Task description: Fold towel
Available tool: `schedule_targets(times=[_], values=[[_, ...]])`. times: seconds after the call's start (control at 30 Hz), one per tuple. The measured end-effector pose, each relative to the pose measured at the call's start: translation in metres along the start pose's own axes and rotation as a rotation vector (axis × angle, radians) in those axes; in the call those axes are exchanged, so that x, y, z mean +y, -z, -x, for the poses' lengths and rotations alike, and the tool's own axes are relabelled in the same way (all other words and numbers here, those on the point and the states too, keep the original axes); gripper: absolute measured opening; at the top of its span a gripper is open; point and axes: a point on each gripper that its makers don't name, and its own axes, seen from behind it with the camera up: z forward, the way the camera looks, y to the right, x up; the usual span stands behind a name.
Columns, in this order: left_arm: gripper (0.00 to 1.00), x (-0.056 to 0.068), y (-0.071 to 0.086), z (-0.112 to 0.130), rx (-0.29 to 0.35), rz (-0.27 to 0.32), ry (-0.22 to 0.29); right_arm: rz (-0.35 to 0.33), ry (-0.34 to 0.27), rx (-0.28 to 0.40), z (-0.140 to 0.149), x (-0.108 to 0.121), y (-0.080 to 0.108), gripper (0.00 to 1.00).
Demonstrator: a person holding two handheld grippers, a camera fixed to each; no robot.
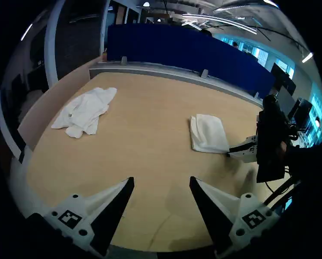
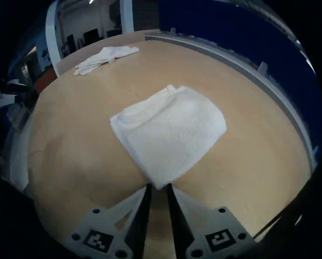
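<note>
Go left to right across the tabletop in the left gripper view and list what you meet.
In order: crumpled towel → folded towel → right gripper, its tips at that towel's corner.

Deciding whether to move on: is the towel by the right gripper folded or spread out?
Folded: the towel lies flat as a compact rectangle, with layered edges showing along one side.
</note>
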Motion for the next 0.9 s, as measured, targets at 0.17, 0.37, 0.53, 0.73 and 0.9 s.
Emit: schedule_targets(times=[0.17,0.37,0.53,0.73,0.9], values=[[0.95,0.000,-0.001,0.001,-0.002,0.000,0.002,-0.006,-0.019,0.005,0.000,0.000,0.000,0.23],[0.95,0.001,-0.002,0.002,-0.005,0.000,-0.002,-0.005,-0.018,0.012,0.000,0.000,0.000,0.10],[0.96,0.002,-0.003,0.002,-0.005,0.001,-0.003,-0.004,-0.023,0.024,-0.001,0.000,-0.001,0.05],[0.96,0.003,-0.003,0.001,-0.006,0.001,-0.001,-0.002,-0.025,0.038,-0.005,0.001,0.003,0.04],[0.95,0.004,-0.001,-0.001,-0.003,0.003,0.001,0.003,-0.011,0.063,-0.014,0.002,0.011,0.04]])
